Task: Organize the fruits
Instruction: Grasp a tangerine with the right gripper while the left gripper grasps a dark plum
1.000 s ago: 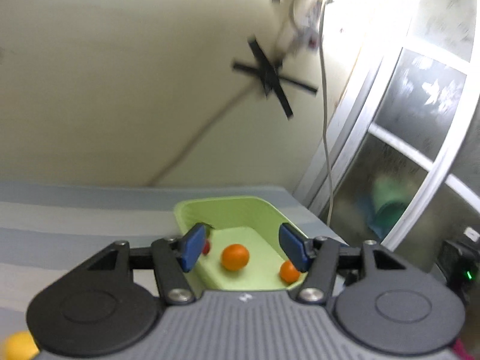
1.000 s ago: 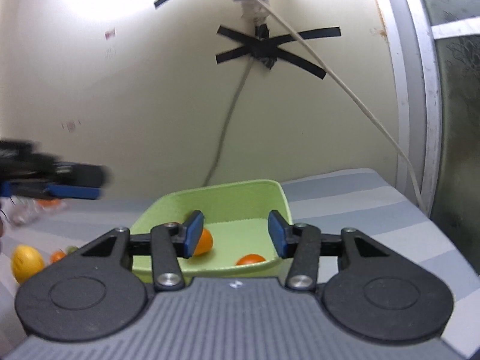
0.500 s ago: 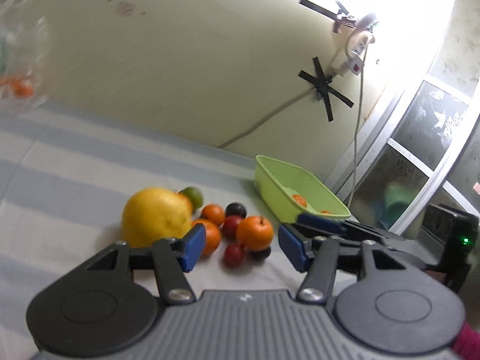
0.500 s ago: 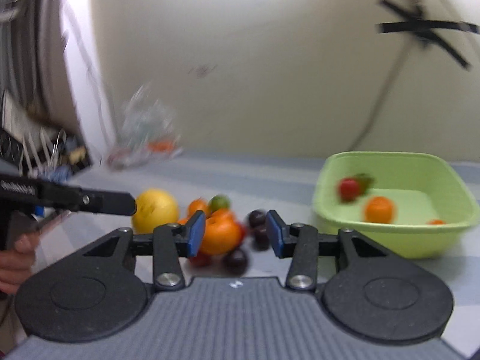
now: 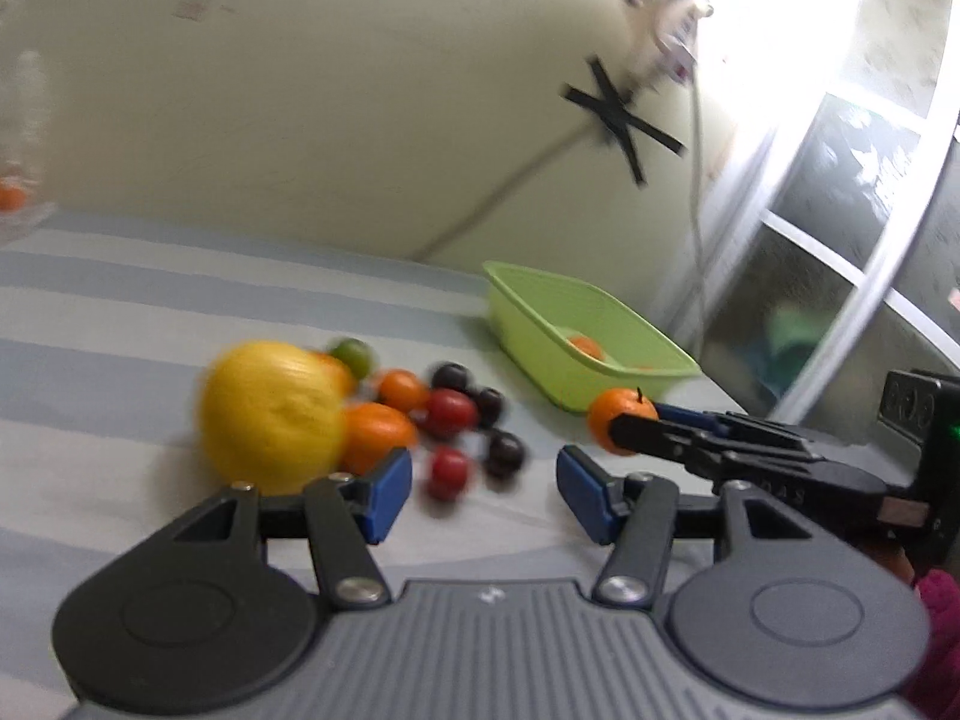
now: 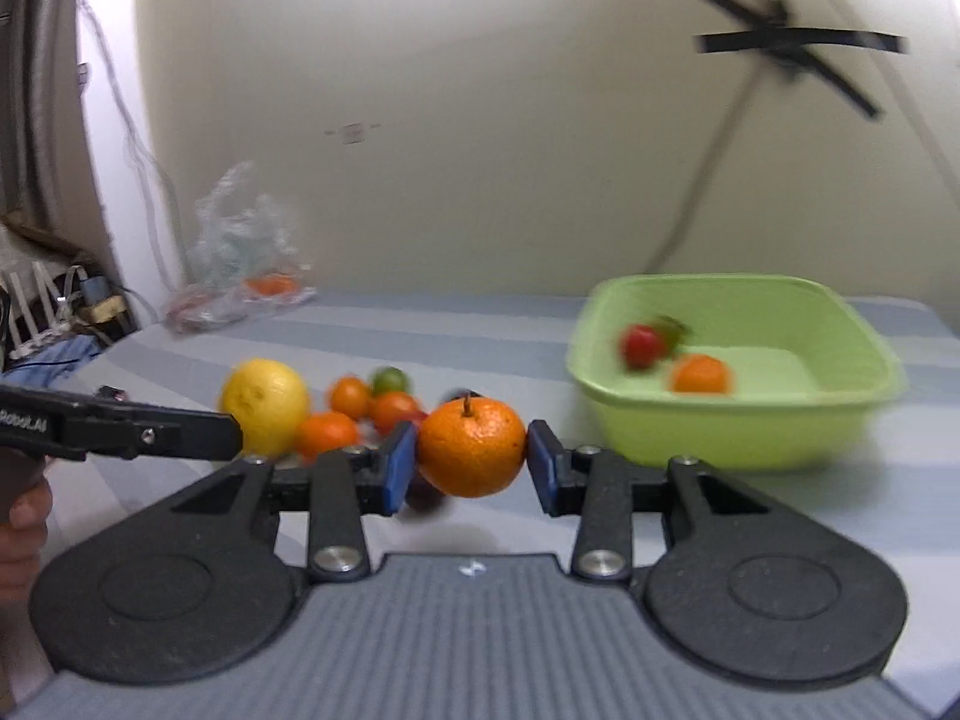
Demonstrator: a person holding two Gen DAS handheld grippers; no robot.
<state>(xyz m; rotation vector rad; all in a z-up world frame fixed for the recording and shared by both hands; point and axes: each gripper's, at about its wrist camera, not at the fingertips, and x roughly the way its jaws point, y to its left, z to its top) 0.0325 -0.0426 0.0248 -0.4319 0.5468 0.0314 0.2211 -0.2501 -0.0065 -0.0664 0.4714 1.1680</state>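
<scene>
- Clamping down on both flanks of a stemmed orange (image 6: 471,447), the right gripper (image 6: 469,461) has its blue pads pressed against the peel, the fruit lifted just in front of the pile
- That orange is round, bright, dimpled, with a short dark stem poking straight up; the left wrist view catches it too (image 5: 618,419), with the right gripper (image 5: 624,429) reaching in from the right side
- Left gripper (image 5: 485,495) sits spread wide with nothing between its pads, hovering just short of the pile on the striped tablecloth (image 5: 120,312)
- Count on the cloth from the left wrist view: one big yellow citrus (image 5: 273,414), one green lime (image 5: 353,355), two clear oranges, two red fruits and three dark plums, all bunched and touching; blur makes the tally rough
- Green tub (image 6: 732,372) stands to the right of the pile, apart from it
- Right wrist view shows two fruits inside the tub: one red strawberry (image 6: 642,345) and one small orange (image 6: 701,375); the left wrist view shows only an orange (image 5: 585,346) there, the strawberry hidden by the wall
- Only the right wrist view shows a clear plastic bag (image 6: 240,258) at the back of the table, something orange inside it, and the left gripper's finger (image 6: 150,435) coming in from the left edge
</scene>
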